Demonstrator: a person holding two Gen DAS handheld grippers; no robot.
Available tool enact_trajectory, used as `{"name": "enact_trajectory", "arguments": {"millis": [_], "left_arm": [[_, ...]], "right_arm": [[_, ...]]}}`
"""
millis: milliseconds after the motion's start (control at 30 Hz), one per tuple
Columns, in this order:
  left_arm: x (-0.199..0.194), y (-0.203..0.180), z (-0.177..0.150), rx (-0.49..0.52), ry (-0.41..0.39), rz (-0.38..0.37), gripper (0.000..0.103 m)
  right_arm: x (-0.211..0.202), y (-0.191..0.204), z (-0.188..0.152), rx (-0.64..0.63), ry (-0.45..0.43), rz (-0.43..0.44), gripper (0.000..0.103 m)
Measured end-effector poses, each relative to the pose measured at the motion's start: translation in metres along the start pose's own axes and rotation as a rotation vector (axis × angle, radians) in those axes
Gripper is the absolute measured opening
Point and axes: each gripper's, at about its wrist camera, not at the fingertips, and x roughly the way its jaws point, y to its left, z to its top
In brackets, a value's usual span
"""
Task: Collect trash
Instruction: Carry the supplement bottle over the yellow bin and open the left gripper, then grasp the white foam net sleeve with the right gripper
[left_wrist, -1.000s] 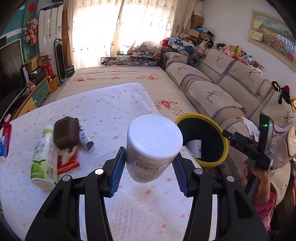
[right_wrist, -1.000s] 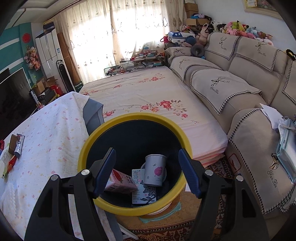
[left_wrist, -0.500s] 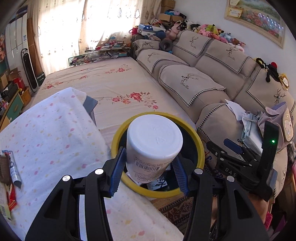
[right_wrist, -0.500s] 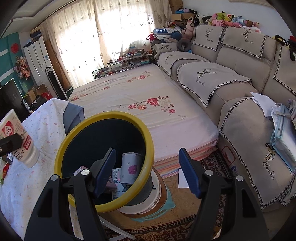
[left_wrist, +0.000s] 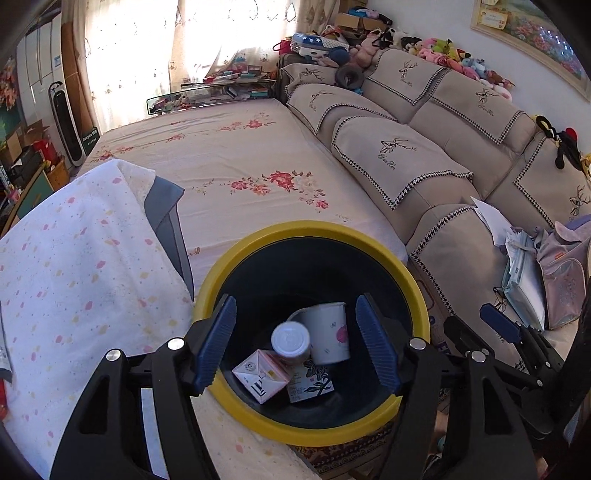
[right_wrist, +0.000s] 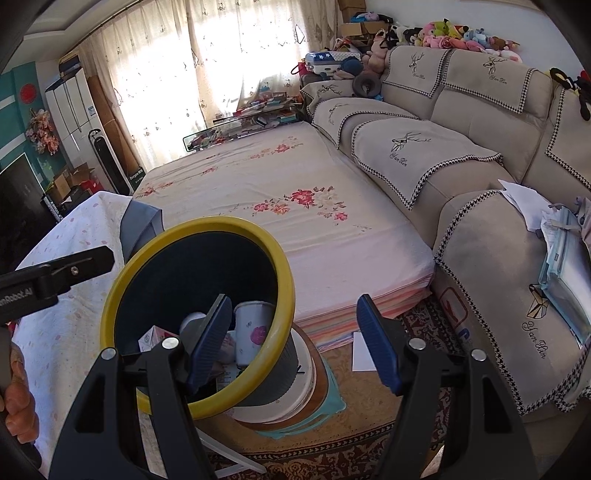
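Observation:
The yellow-rimmed dark trash bin (left_wrist: 236, 254) stands beside the table. My left gripper (left_wrist: 295, 347) is open and empty right above its mouth. Below it the white-lidded jar (left_wrist: 290, 338) is inside the bin, blurred, beside a white paper cup (left_wrist: 330, 338), a pink carton (left_wrist: 260, 374) and a printed packet (left_wrist: 310, 384). In the right wrist view the bin (right_wrist: 284, 266) sits left of centre with the cup (right_wrist: 253, 332) and the blurred jar (right_wrist: 194, 321) inside. My right gripper (right_wrist: 291, 343) is open and empty, just right of the bin's rim.
The table with a dotted white cloth (left_wrist: 74, 280) lies left of the bin. A floral bed (left_wrist: 236, 162) stretches behind, a beige sofa (left_wrist: 424, 158) to the right. A patterned rug (right_wrist: 332, 443) covers the floor under the bin. The left gripper's body (right_wrist: 55, 277) reaches in at left.
My left gripper carried the jar from over the table to above the bin, then opened; the jar dropped into the bin. The right gripper shifted right of the bin.

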Motion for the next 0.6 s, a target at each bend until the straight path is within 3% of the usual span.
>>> {"name": "enact_trajectory", "arguments": {"millis": [100,300,467,600], "left_arm": [[-0.033,0.014,-0.008,-0.031,-0.029,-0.014,0.068],[-0.12,0.051,-0.043,-0.081,-0.112,-0.016,0.078],[-0.19,0.095,-0.081,-0.139,-0.202,0.057,0.091],[-0.241,0.131,-0.112,-0.194,-0.266,0.141,0.092]], "right_arm": [[-0.002,0.003,-0.001,-0.004,0.001,0.011,0.067],[-0.008,0.019,-0.005,-0.032,0.003,0.031,0.068],[-0.02,0.044,-0.01,-0.071,0.001,0.069,0.069],[-0.029,0.077,-0.017,-0.121,0.008,0.107,0.071]]}}
